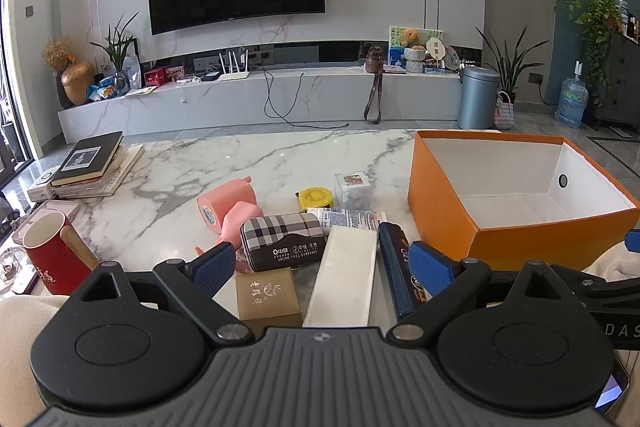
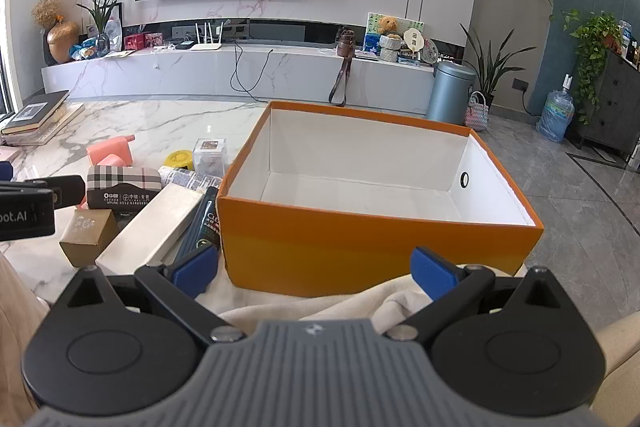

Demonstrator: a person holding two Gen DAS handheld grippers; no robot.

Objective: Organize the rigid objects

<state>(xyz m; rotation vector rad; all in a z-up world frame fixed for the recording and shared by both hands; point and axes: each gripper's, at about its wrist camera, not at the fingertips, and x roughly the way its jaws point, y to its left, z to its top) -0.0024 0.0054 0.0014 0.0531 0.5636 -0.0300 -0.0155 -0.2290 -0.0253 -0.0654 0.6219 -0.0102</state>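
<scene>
Start: box (image 2: pixel 360 251) empty. Both claws released: left gripper (image 1: pixel 322 265) over clutter left of box, right gripper (image 2: pixel 314 269) before it. Next: grasp white slab (image 1: pixel 346 275).

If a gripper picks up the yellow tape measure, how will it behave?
The tape measure looks like a hard round case, so it is probably stiff and should not deform. It lies flat, so it seems unlikely to roll. Its smooth plastic may slip between the fingers.
</scene>
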